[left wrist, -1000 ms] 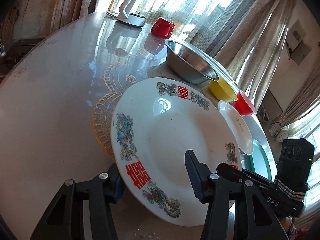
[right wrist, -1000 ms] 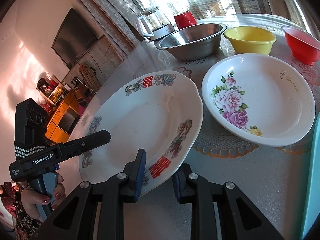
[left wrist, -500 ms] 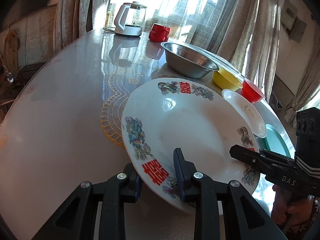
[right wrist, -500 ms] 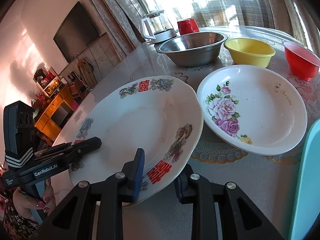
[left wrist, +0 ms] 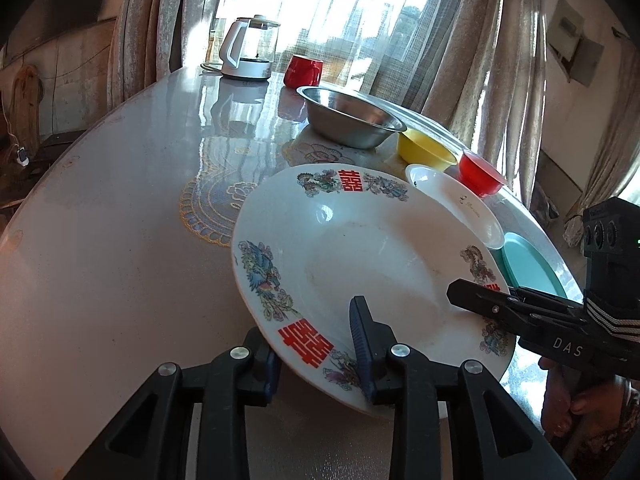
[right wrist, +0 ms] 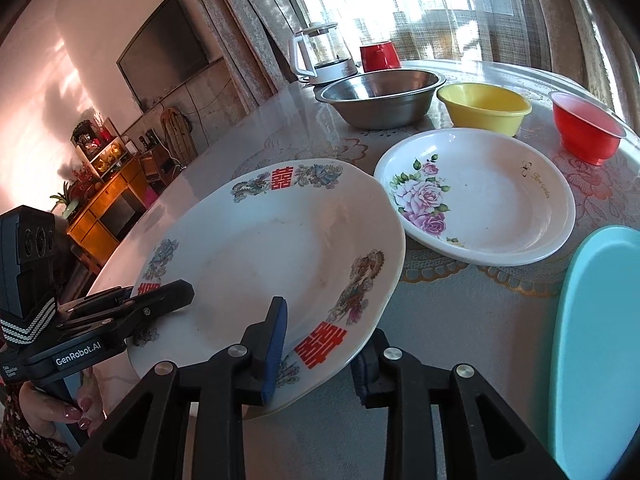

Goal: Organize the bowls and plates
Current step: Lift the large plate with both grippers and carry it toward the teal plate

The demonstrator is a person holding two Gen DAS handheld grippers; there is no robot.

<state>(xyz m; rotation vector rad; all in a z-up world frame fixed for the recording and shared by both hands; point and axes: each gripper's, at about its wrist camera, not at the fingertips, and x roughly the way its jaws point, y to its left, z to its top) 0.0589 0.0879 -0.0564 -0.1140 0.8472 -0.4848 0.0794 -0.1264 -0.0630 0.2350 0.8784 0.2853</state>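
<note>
A large white plate (left wrist: 372,264) with red characters and bird pictures is held tilted above the table by both grippers. My left gripper (left wrist: 316,352) is shut on its near rim. My right gripper (right wrist: 320,348) is shut on the opposite rim of the plate (right wrist: 272,260). Each gripper shows in the other's view, the right one (left wrist: 520,312) and the left one (right wrist: 120,312). A white rose plate (right wrist: 480,200), a teal plate (right wrist: 600,320), a steel bowl (right wrist: 384,96), a yellow bowl (right wrist: 484,108) and a red bowl (right wrist: 584,128) sit on the table.
A glass kettle (left wrist: 250,48) and a red mug (left wrist: 302,70) stand at the table's far edge by the curtained window. The round table (left wrist: 100,220) has a glossy top with lace doilies. A TV (right wrist: 164,48) and a wooden cabinet (right wrist: 108,200) stand at the left wall.
The large plate has risen and tilted a little in both grippers. The left wrist camera has moved back and upward, so the window shows more.
</note>
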